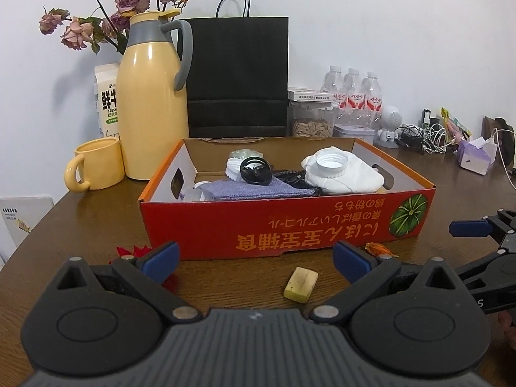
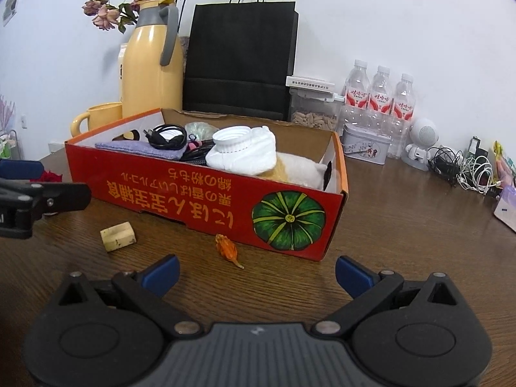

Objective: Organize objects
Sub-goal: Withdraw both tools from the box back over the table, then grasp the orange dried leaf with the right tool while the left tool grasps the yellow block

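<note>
Carton [image 1: 109, 100] reads "FRESH" beside yellow flask [image 1: 151, 96].

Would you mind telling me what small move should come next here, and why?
Probably lower the open left gripper onto the pale block: it lies loose on the table just ahead of those fingers, outside the red box.

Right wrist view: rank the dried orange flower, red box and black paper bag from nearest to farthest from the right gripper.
1. Dried orange flower, on the table just ahead.
2. Red box, behind the flower.
3. Black paper bag, by the wall.
</note>
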Demonstrator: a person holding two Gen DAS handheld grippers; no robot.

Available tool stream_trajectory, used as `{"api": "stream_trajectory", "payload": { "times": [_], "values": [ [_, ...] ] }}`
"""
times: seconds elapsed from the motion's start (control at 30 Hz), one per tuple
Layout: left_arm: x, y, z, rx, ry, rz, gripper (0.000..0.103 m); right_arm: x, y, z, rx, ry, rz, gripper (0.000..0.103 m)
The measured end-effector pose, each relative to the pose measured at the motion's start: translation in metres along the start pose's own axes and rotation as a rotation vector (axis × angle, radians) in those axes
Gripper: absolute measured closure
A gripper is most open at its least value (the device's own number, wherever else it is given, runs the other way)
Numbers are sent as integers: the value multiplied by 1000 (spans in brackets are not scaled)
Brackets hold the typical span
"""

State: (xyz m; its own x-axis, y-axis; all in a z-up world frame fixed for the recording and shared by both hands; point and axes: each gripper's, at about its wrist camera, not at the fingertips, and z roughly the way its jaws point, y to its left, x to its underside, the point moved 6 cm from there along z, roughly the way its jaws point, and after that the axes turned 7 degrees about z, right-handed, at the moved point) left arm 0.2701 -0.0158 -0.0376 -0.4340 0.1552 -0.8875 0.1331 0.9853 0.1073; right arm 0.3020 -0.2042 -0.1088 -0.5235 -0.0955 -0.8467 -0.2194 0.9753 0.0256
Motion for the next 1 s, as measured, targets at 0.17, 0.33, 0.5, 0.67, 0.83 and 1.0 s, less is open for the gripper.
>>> {"api": "stream_trajectory", "payload": {
  "times": [0.17,0.33,0.5,0.67,0.83,1.0],
  "values": [
    [1,2,3,-6,12,-4,0,1,-1,2,9,6,2,0],
    [3,3,5,-11,22,-9,0,1,-2,7,9,24,12,8],
    [2,5,4,-8,22,-14,0,-2,-3,16,-3,45,39,31],
    [1,5,2,-5,17,-18,0,-7,9,31,-41,70,41,53],
    [2,5,2,-4,21,-19,0,-8,17,38,-83,86,53,91],
    [3,6,5,-6,30,-19,0,-9,18,31,-83,59,42,91]
  ]
}}
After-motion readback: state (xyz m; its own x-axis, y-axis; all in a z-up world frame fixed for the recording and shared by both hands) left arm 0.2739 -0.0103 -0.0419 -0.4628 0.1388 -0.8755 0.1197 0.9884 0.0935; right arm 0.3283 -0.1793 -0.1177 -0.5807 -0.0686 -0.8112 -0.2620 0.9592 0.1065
